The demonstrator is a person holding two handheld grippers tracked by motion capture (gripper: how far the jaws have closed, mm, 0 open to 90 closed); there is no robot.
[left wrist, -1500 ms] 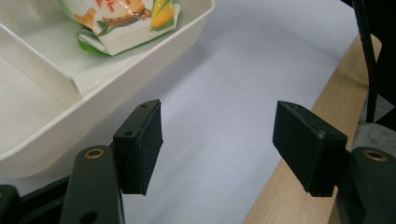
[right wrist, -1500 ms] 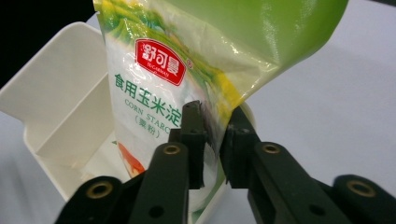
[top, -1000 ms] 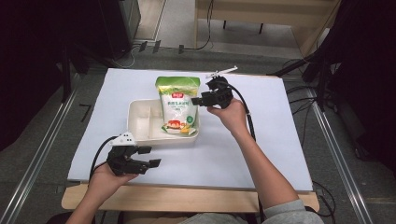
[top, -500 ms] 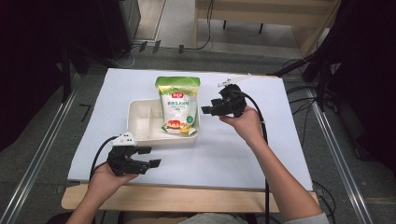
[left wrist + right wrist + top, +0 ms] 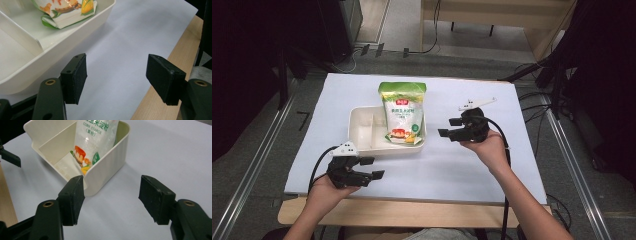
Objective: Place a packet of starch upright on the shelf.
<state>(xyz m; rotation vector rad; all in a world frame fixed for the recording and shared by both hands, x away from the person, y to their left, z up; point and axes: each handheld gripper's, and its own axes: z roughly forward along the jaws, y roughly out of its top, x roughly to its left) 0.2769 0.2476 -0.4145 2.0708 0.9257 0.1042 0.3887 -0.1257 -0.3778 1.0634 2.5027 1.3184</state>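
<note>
A green-and-white pouch (image 5: 402, 114), labelled corn starch, is seen leaning in the right compartment of a cream divided tray (image 5: 362, 131) near the middle of the desk (image 5: 472, 165), which is covered w/ a white sheet. The pouch's top sticks out past the tray's far wall; its bottom sits on the tray floor.

The right gripper (image 5: 451, 127) is held just beside the tray's right wall, jaws wide apart, nothing between them. The left gripper (image 5: 373, 169) is held low near the desk's front edge, jaws also apart and empty, w/ the tray's near corner close by.

Risks, as judged:
- The pouch is only propped, not seated flat; a knock on the tray wall from the right gripper could tip it over the rim or slump it sideways.
- The tray looks light; a push from either gripper would likely slide it across the sheet, and the sheet itself could wrinkle.
- A pinch on the glossy film could slip, esp. if taken near the unsupported top.
- The left gripper sits close to the desk edge; the trailing cable could snag there.

Hard to make out:
- The pouch's top is cut off in both gripper views.
- Whether the pouch touches the divider can't be told.
- The left compartment's contents, if any, are partly hidden by the wall.
- Small print on the pouch is unreadable in the high view.
</note>
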